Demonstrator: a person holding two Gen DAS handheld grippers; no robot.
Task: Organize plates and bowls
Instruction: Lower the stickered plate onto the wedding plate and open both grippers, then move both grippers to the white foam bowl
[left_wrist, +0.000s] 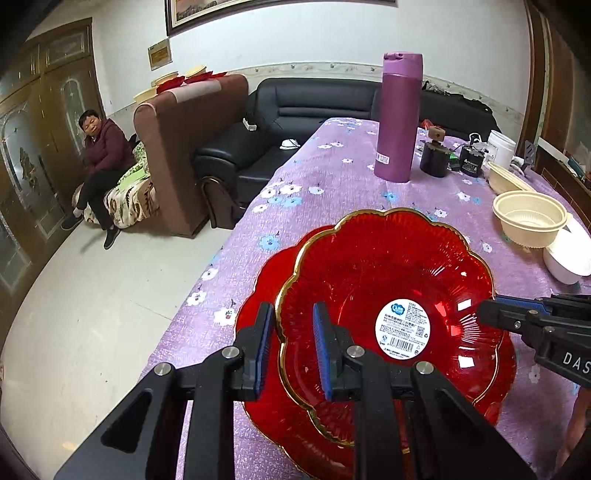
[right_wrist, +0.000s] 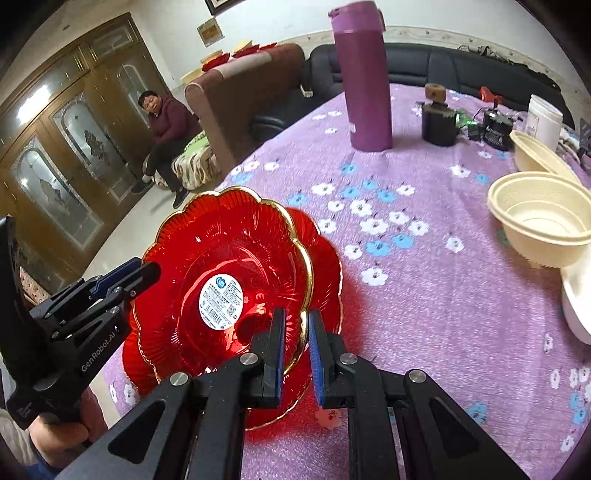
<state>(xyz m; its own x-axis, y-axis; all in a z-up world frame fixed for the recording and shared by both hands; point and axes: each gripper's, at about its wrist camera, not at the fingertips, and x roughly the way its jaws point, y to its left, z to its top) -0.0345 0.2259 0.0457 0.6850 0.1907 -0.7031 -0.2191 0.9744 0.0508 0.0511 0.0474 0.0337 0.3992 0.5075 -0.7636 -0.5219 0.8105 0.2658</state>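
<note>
Red plates (left_wrist: 388, 295), two stacked; cream bowls (left_wrist: 530, 218), two.

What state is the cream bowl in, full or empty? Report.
Empty: the cream bowl stands upright on the tablecloth, its bare inside showing.

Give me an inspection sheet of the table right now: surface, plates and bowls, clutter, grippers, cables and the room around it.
Surface: table under a purple floral tablecloth.
Job's things: red gold-rimmed glass plate, sticker at its centre, held over a second red plate; cream bowl and white bowl near the right edge.
Clutter: purple thermos, dark jar, white tub.
Grippers: left gripper and right gripper each clamp opposite sides of the top plate's rim.
Cables: a black cable by a small black device.
Surroundings: black sofa, brown armchair, seated person, wooden doors.
</note>
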